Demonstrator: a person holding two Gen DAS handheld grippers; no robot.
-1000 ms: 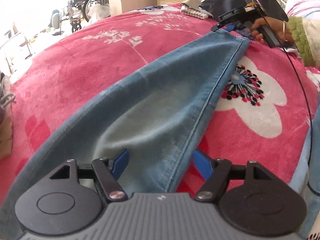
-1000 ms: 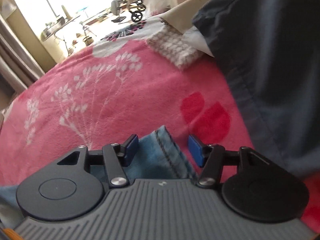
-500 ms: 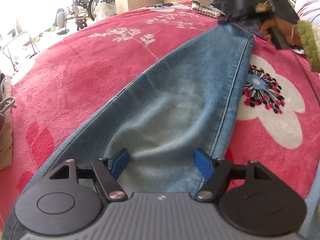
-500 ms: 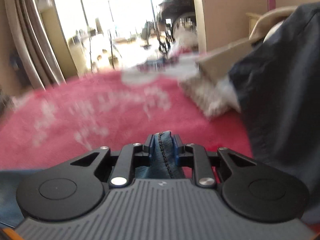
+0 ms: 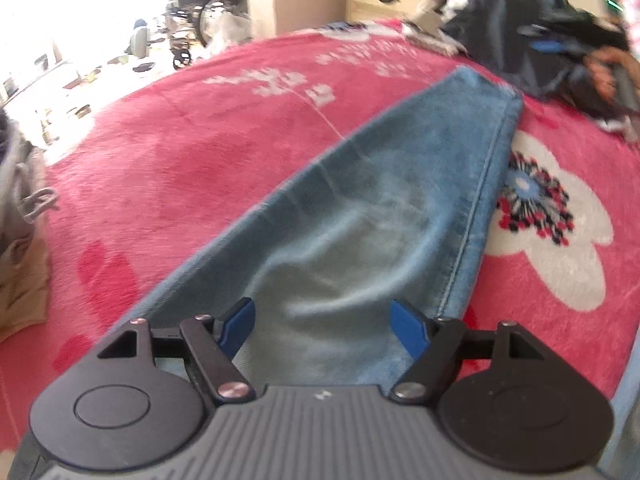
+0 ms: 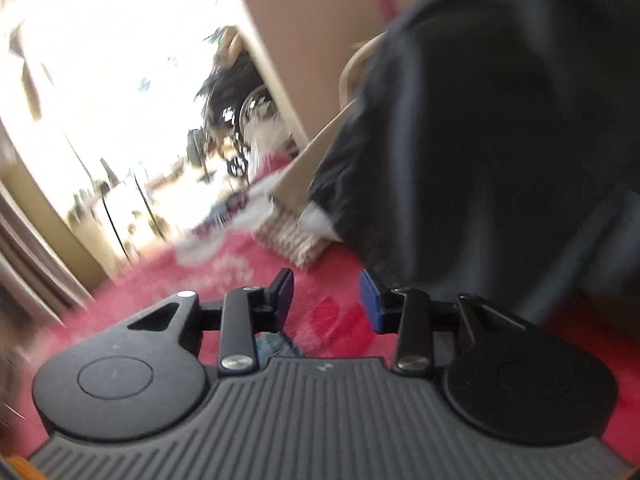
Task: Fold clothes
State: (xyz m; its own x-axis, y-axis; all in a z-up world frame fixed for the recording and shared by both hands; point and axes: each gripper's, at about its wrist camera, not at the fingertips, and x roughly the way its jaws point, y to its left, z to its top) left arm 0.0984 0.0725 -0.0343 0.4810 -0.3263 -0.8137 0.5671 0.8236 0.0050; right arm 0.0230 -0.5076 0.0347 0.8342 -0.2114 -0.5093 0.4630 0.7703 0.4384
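Blue jeans leg [image 5: 384,216] flat, faded mid.

Left wrist view: the scene is being viewed from close above the jeans [image 5: 372,216], angled steeply down along the left gripper [image 5: 322,322] toward the far end of the pink blanket [image 5: 192,148].

Right wrist view: the scene is being viewed from low over the blanket [image 6: 332,308], angled more shallowly past the right gripper [image 6: 326,300] toward a bright doorway; the picture is being blurred.

Shared part: the dark garment [image 5: 516,36] [image 6: 500,140], the blanket and a wheelchair [image 5: 216,12] [image 6: 240,104] are being caught by both.

Cross view: the right gripper [image 5: 560,46] is being seen, blurred, from the left wrist.
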